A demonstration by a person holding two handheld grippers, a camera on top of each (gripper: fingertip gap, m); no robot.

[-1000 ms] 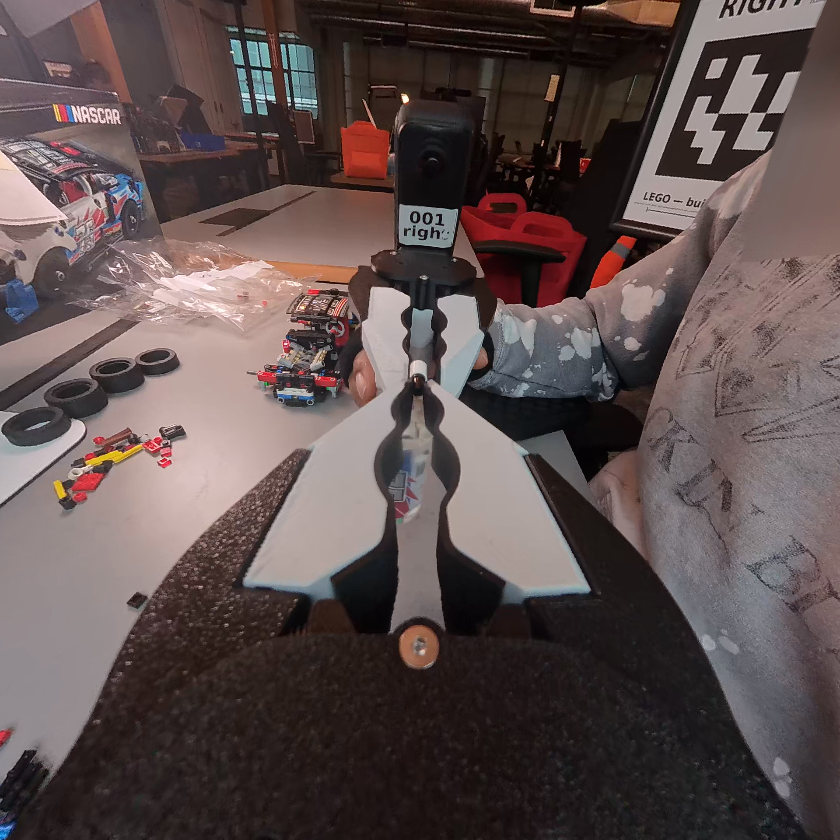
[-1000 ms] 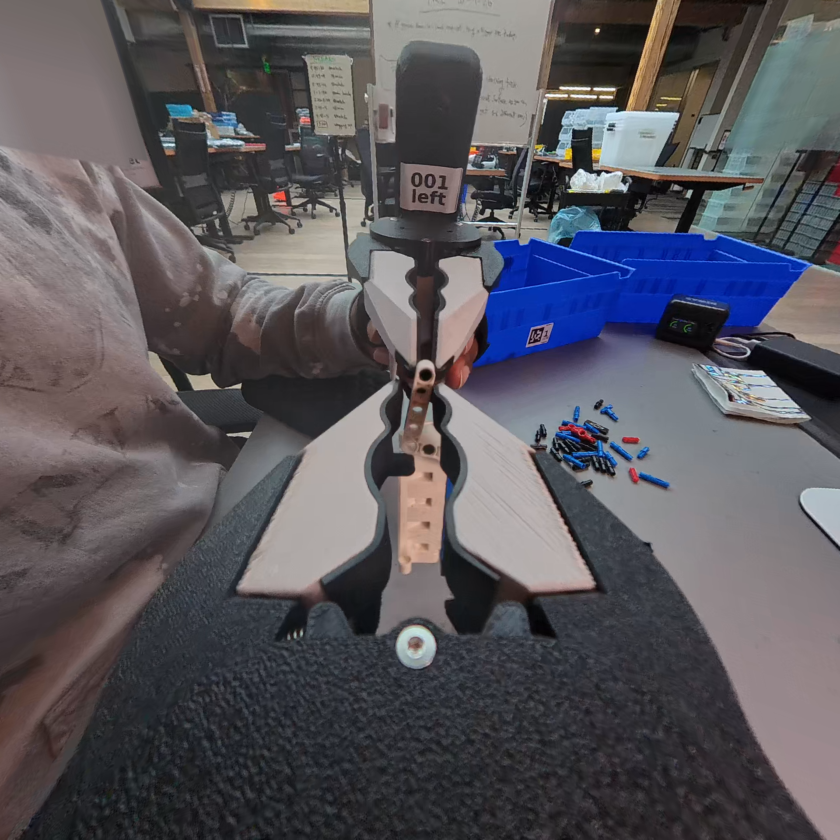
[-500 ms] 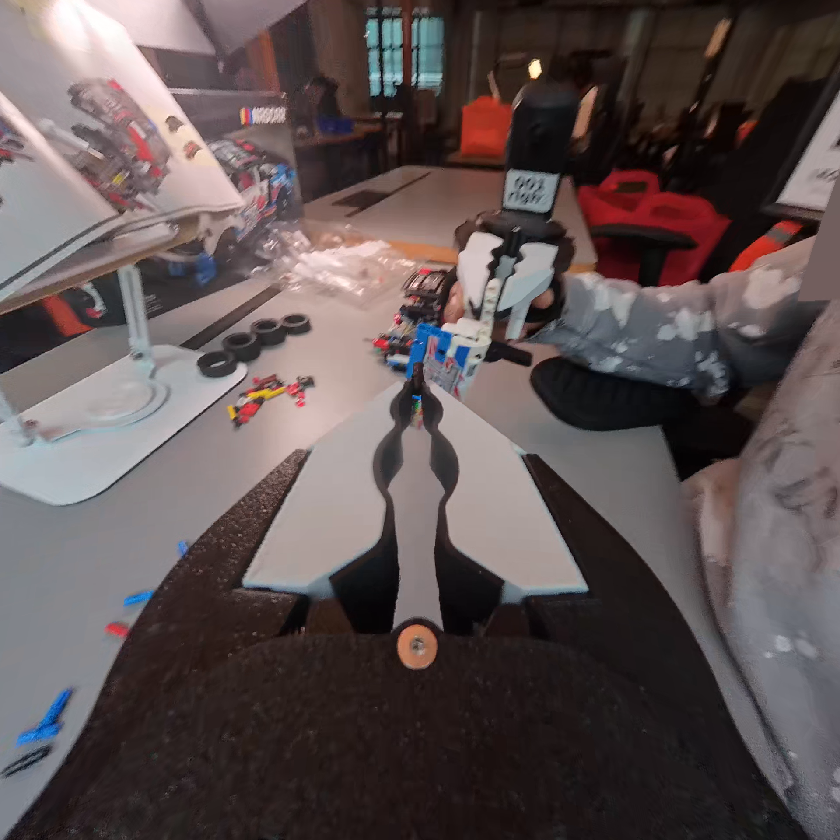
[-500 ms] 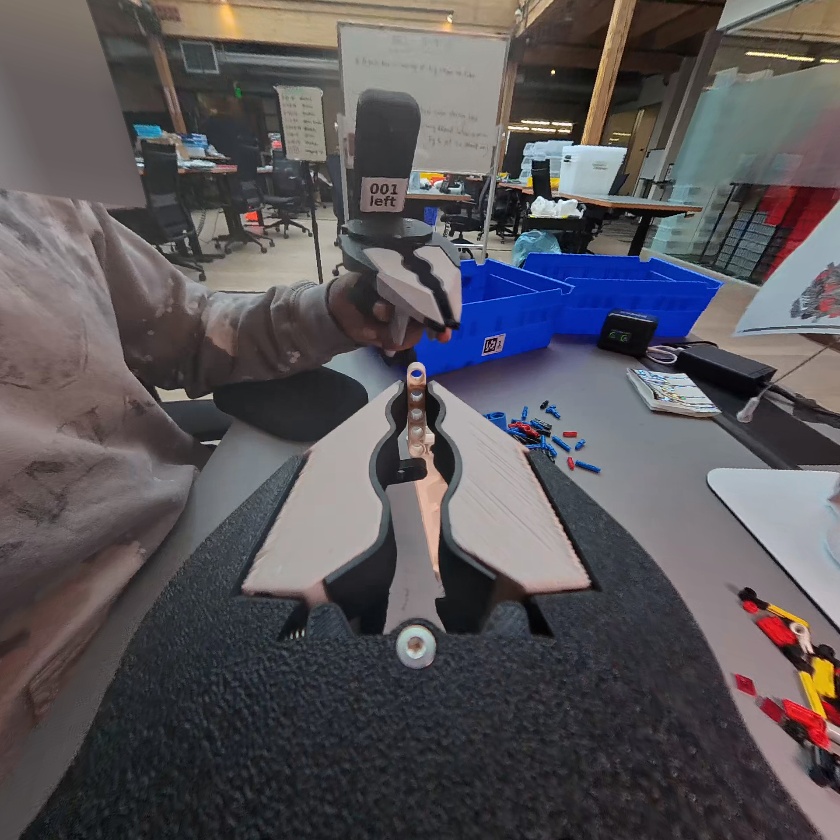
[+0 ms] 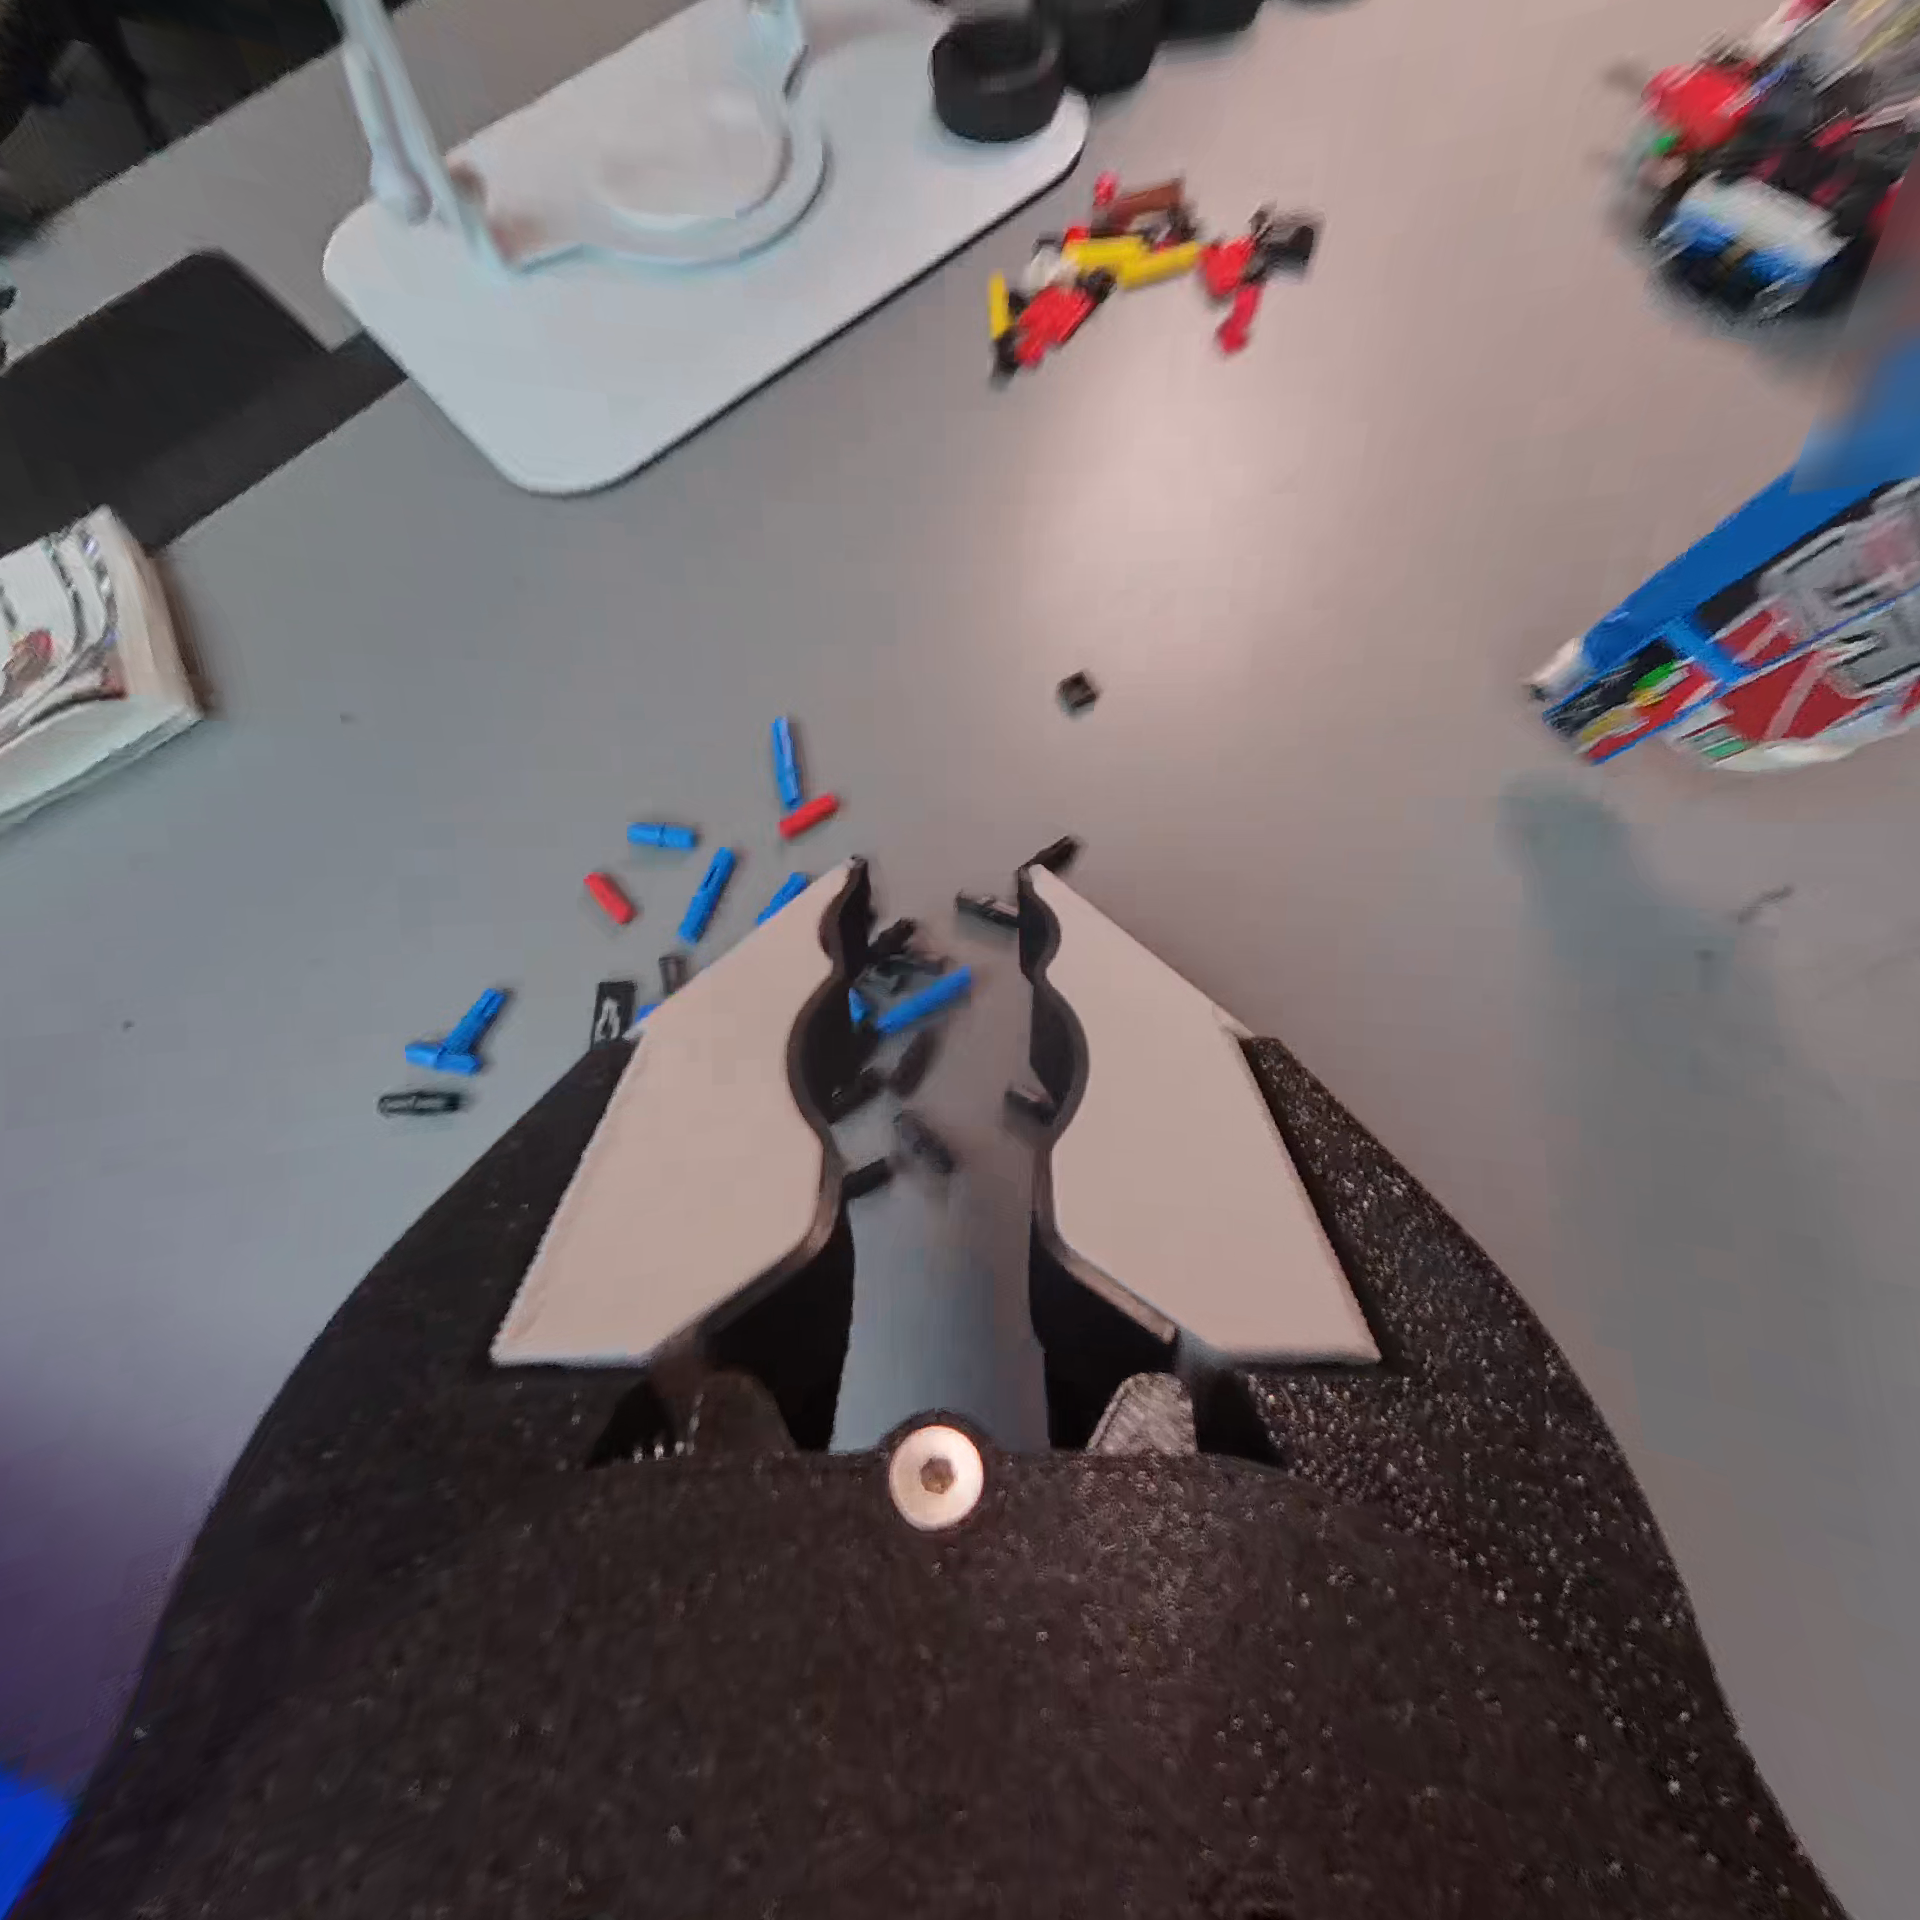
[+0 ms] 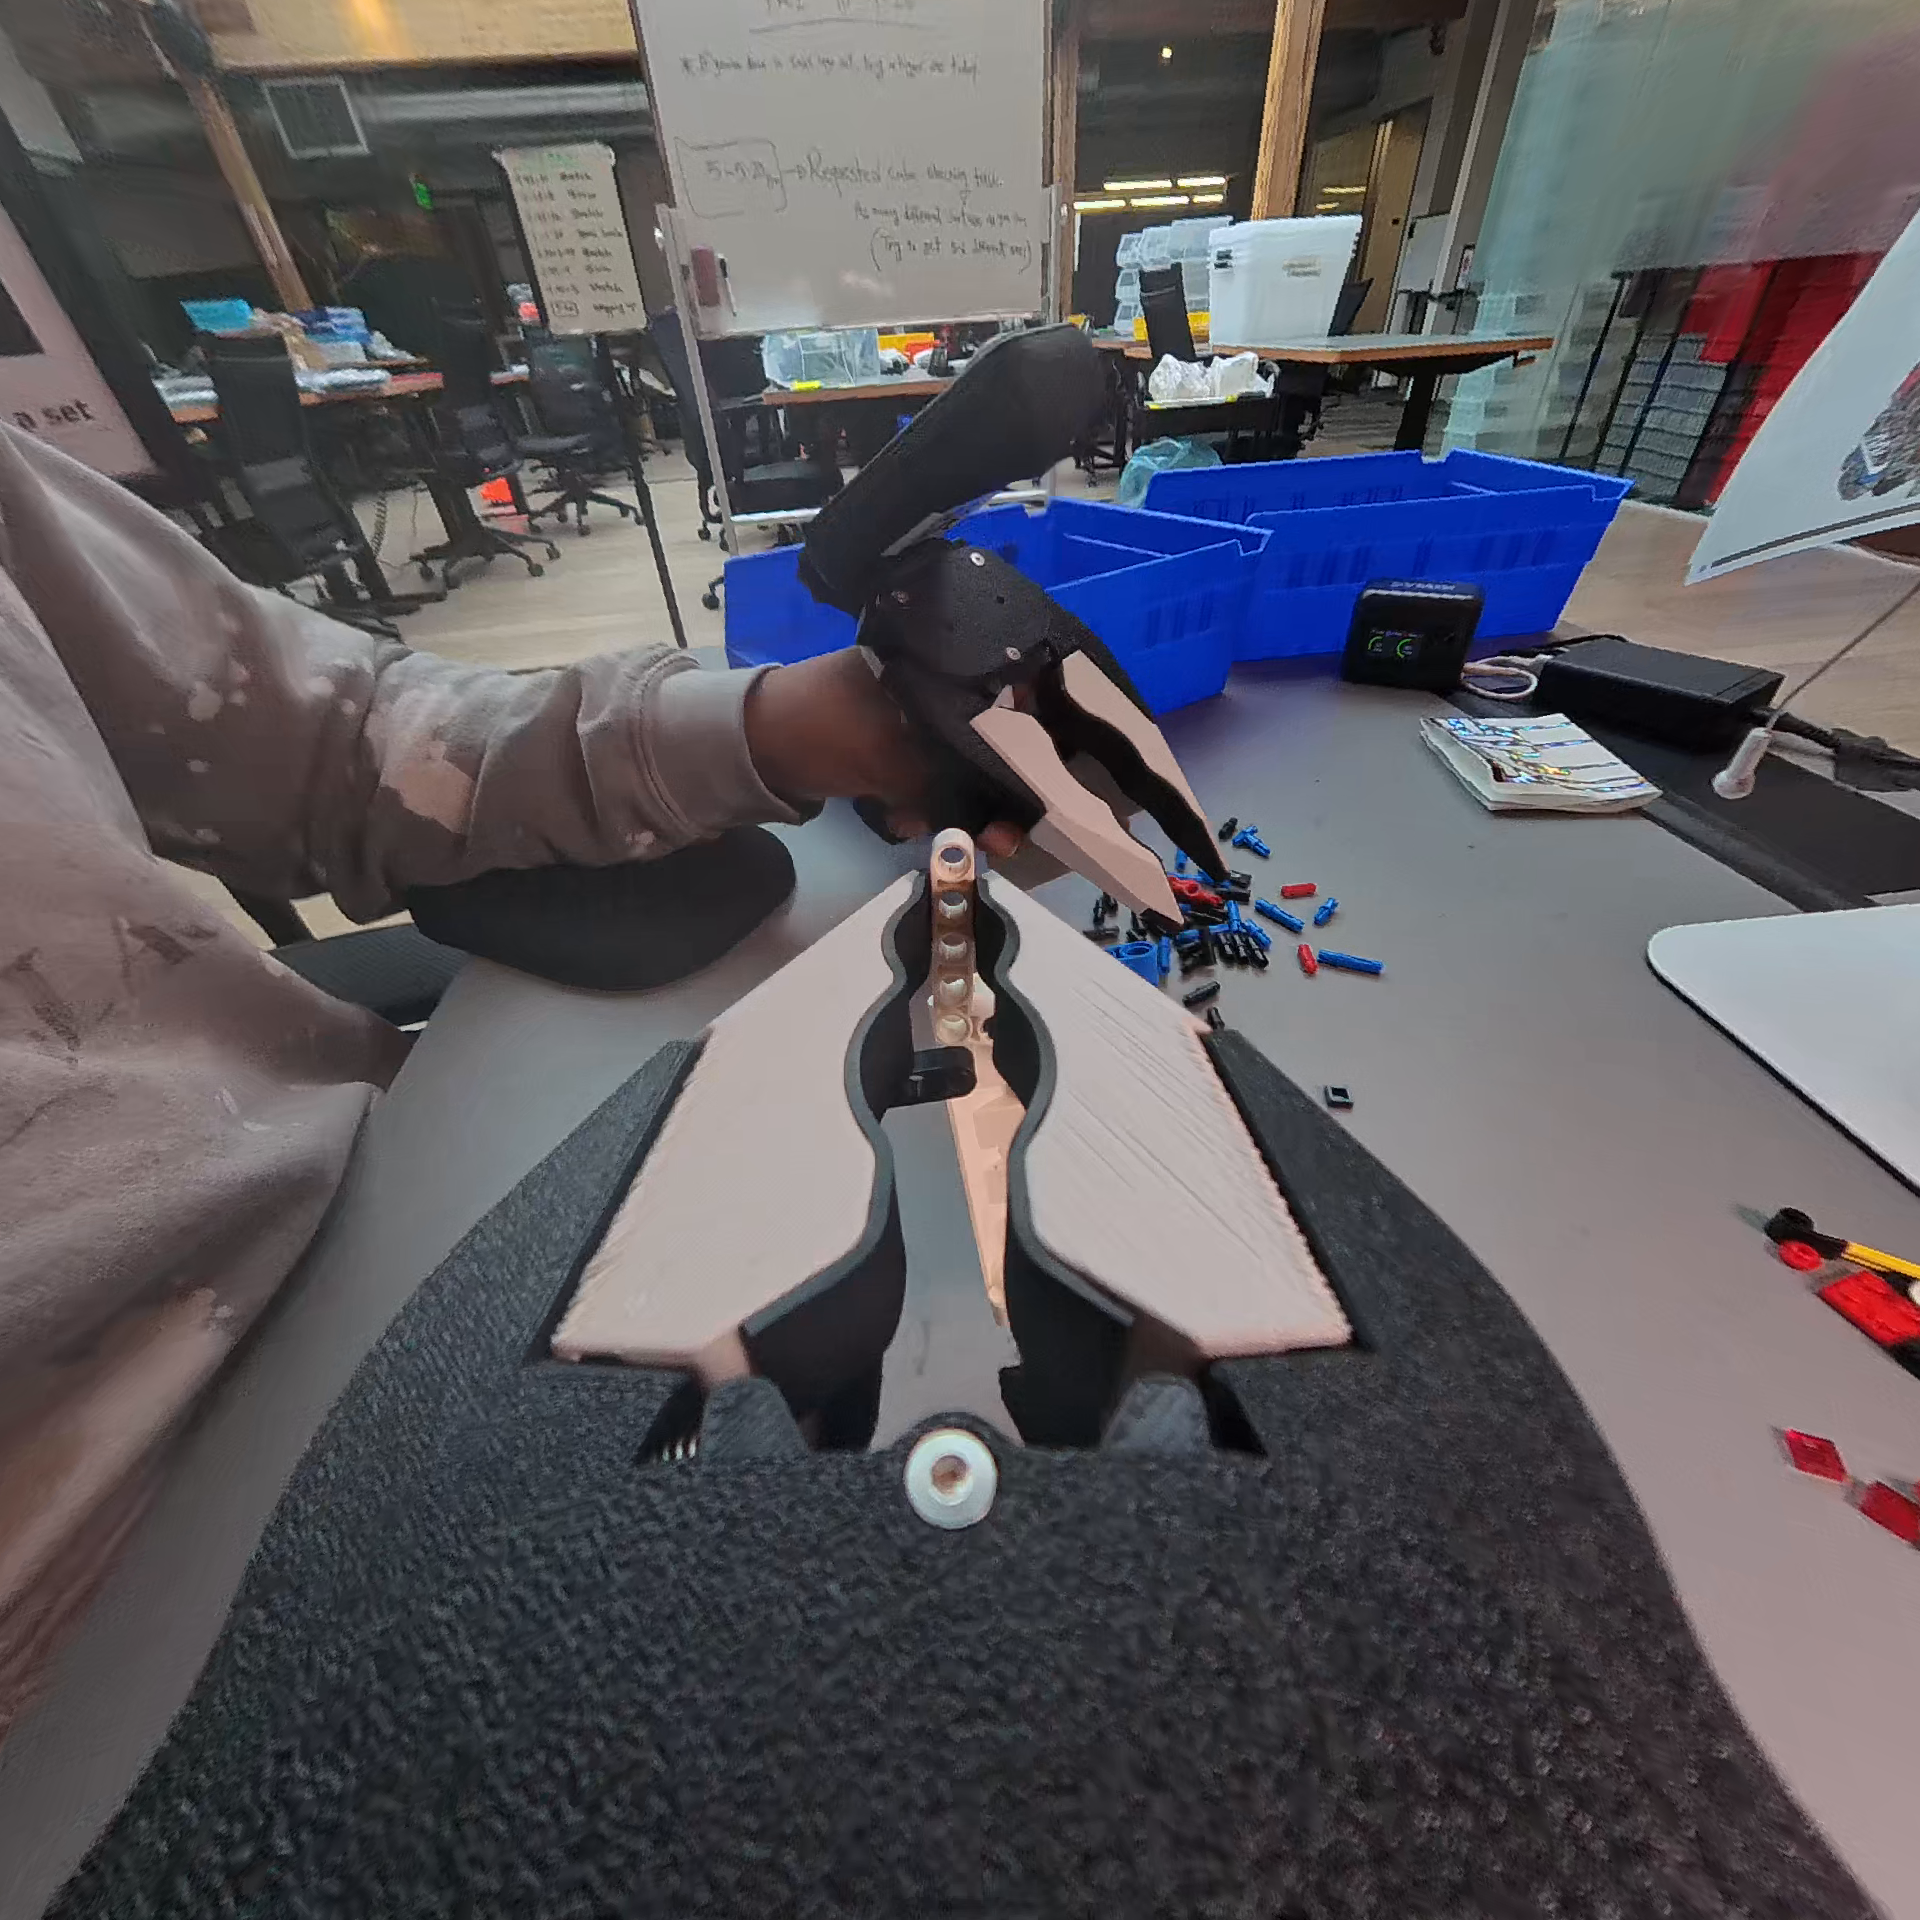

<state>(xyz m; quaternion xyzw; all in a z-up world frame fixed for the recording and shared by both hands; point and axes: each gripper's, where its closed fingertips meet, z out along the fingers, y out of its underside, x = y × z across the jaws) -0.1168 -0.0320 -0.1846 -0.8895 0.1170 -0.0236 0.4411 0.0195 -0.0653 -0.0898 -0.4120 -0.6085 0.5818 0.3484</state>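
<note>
My left gripper (image 5: 940,883) is open and points down at the grey table, its tips over a scatter of small blue, red and black pins (image 5: 707,894). A blue pin (image 5: 920,1003) and several black pins lie between its fingers. In the right wrist view the left gripper (image 6: 1193,894) is tilted down with its tips in the pin pile (image 6: 1236,925). My right gripper (image 6: 951,883) is shut on a white beam with holes (image 6: 951,935) that carries a black pin (image 6: 940,1070). A blue, white and red built panel (image 5: 1745,665) hangs blurred at the right of the left wrist view.
A white stand base (image 5: 623,260) with black tyres (image 5: 997,94) is at the back, beside red and yellow loose pieces (image 5: 1132,260) and a part-built car (image 5: 1766,208). A booklet (image 6: 1538,758), a black device (image 6: 1413,644) and blue bins (image 6: 1351,551) stand beyond the pins. Across from one pair of fingers to the other is roughly 20 cm.
My left gripper left the right gripper's piece, swung down to the pin pile and opened. My right gripper kept its hold on the white beam.
</note>
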